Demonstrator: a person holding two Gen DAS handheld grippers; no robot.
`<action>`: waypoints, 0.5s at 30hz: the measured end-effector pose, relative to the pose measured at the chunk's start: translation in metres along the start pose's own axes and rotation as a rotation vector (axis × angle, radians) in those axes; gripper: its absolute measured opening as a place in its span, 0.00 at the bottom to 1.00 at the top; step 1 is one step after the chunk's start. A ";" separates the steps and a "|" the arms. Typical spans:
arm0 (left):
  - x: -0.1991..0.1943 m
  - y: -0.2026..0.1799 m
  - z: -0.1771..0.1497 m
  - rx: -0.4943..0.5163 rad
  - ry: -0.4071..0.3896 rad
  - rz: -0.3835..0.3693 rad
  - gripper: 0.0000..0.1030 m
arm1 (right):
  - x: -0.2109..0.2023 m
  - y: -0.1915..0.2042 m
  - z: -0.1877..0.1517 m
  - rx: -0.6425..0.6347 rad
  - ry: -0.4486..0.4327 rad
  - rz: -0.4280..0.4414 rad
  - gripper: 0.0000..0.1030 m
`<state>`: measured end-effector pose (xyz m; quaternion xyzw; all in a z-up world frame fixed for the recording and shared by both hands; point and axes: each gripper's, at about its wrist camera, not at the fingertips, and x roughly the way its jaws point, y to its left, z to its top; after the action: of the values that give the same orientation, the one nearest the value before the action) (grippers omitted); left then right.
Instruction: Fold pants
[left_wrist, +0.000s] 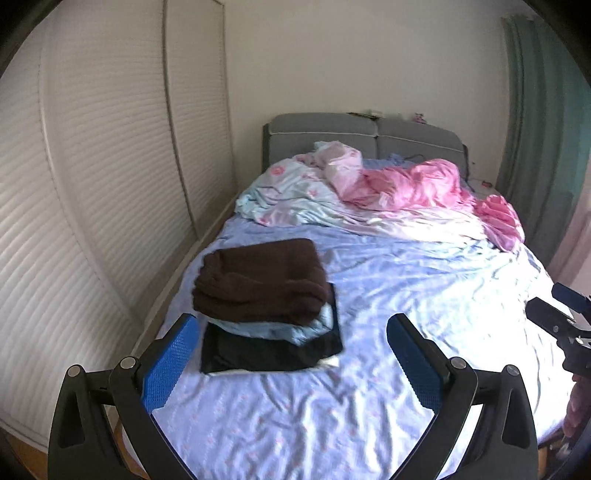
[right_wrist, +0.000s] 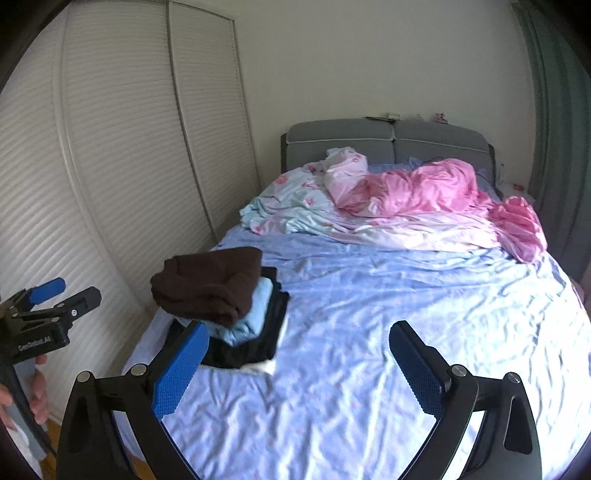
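A stack of folded clothes lies on the left part of the bed: folded dark brown pants (left_wrist: 260, 280) (right_wrist: 208, 286) on top, a light blue garment (left_wrist: 295, 326) (right_wrist: 255, 314) under them, and a black garment (left_wrist: 269, 350) (right_wrist: 251, 347) at the bottom. My left gripper (left_wrist: 293, 332) is open and empty, held above the near bed, just in front of the stack. My right gripper (right_wrist: 299, 343) is open and empty, to the right of the stack. The left gripper also shows in the right wrist view (right_wrist: 66, 295), and the right gripper shows at the right edge of the left wrist view (left_wrist: 554, 310).
The bed has a wrinkled light blue sheet (left_wrist: 388, 295) (right_wrist: 406, 295). A crumpled pink and pale floral duvet (left_wrist: 388, 188) (right_wrist: 406, 195) lies by the grey headboard (left_wrist: 362, 134). White louvred wardrobe doors (left_wrist: 92, 166) stand on the left, a green curtain (left_wrist: 535, 110) on the right.
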<state>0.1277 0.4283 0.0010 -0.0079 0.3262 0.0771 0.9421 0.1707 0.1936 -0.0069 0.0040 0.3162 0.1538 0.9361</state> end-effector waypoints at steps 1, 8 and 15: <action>-0.005 -0.007 -0.002 0.008 0.000 -0.003 1.00 | -0.006 -0.005 -0.003 0.003 0.001 -0.011 0.96; -0.047 -0.062 -0.017 0.033 -0.007 -0.049 1.00 | -0.061 -0.048 -0.020 0.026 -0.006 -0.053 0.96; -0.069 -0.106 -0.028 0.040 -0.026 -0.064 1.00 | -0.094 -0.082 -0.030 0.014 -0.011 -0.074 0.96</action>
<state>0.0729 0.3123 0.0181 0.0015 0.3153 0.0406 0.9481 0.1051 0.0855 0.0159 -0.0002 0.3122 0.1167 0.9428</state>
